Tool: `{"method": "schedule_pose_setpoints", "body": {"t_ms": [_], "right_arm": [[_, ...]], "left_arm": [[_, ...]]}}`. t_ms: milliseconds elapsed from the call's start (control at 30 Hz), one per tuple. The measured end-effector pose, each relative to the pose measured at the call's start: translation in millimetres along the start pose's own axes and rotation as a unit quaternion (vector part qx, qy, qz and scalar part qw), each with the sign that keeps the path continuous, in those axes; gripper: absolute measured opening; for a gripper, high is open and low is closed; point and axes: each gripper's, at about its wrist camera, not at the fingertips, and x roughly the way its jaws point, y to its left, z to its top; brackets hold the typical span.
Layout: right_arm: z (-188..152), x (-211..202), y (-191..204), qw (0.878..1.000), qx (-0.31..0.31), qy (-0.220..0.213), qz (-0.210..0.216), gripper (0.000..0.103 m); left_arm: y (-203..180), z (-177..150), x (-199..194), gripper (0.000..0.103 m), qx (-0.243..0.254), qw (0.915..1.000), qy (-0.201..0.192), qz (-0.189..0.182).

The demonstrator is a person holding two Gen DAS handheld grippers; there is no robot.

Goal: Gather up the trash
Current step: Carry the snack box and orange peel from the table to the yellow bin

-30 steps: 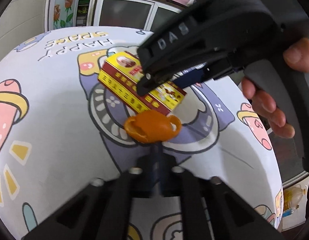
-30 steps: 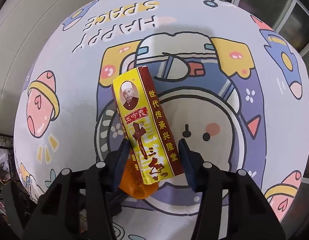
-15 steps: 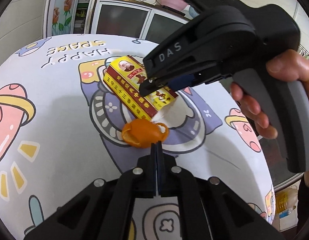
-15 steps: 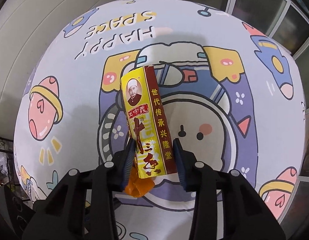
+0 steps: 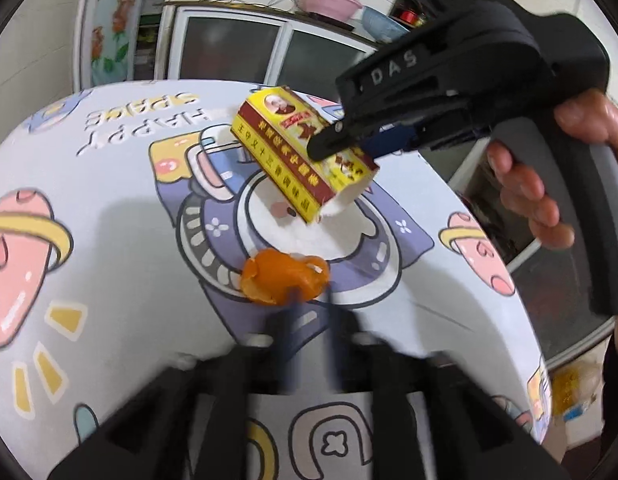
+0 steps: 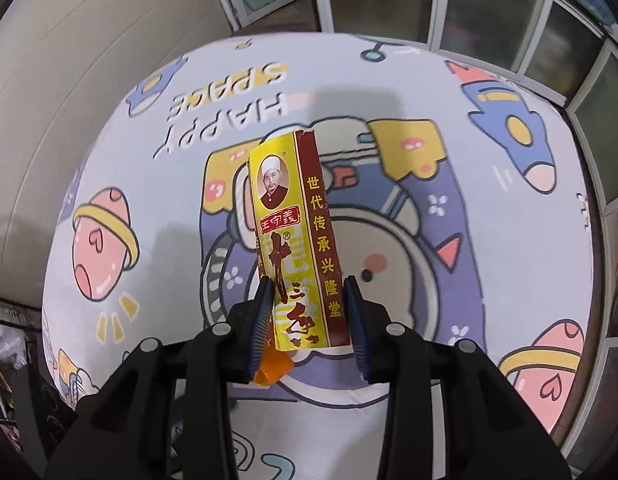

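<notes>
Yellow and dark-red box (image 6: 299, 248), long and narrow, printed portrait near its far end and Chinese characters down the red side, near end open and white inside. Orange peel (image 5: 285, 278), curled, glossy, lies on the tablecloth (image 5: 109, 240) at frame centre of the left view.

Right gripper (image 6: 309, 320) points steeply down, its 2 blue pads clamped on the box's near end from both sides, roughly a third open; box sticks out forward toward upper centre of the frame, lifted clear of the cloth. In the left view a hand (image 5: 549, 168) at the right edge wraps the grey handle, box tilted at upper centre.

Left gripper (image 5: 305, 328) angled down at the cloth, jaws blurred and opening, about half apart, nothing pinched; peel sits just ahead of the fingertips, touching or nearly, can't tell. In the right view a bit of peel shows under the box's near end
</notes>
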Motion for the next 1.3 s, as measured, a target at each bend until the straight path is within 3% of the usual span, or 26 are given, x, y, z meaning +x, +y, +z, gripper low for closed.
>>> {"method": "schedule_pose_setpoints", "body": {"t_ms": [33,67,167,333,400,467,533,633,767,1000,1300], "right_arm": [[0,-4,-5,1.0,0.006,-0.004,0.003,0.034],[0,-6,-8,1.0,0.01,-0.008,0.006,0.034],[0,-14,-19,0.999,0.022,-0.019,0.013,0.034],[-2,-19,-28,0.999,0.029,-0.027,0.022,0.034],[-3,-20,-31,0.999,0.03,-0.028,0.022,0.034],[-5,-22,-34,0.999,0.032,-0.031,0.023,0.034],[-8,-25,-38,0.998,0.037,-0.036,0.026,0.034],[-15,-34,-41,0.997,0.041,-0.047,0.037,0.034],[-31,-54,-45,0.995,0.049,-0.065,0.049,0.034],[-89,-98,-55,0.991,0.072,-0.097,0.052,0.034],[-226,-158,-79,0.982,0.12,-0.143,0.033,0.034]], "left_arm": [[-1,1,-1,0.072,0.006,0.9997,-0.009,0.02],[-1,2,-3,0.077,0.009,0.9989,-0.022,0.042],[4,8,1,0.077,0.001,0.9989,-0.02,0.042],[-2,12,32,0.076,0.025,0.9975,0.024,0.061],[-2,11,38,0.072,0.029,0.9973,0.029,0.061],[-4,10,43,0.035,0.031,0.9971,0.035,0.06],[-5,11,39,0.019,0.035,0.9974,0.023,0.059],[-2,12,30,0.009,0.023,0.9982,0.014,0.054],[3,10,15,0.006,0.006,0.9992,0.006,0.039],[-14,-6,-25,0.006,0.028,0.9994,-0.015,0.013],[-59,-49,-65,0.006,0.073,0.9966,-0.018,-0.032]]}}
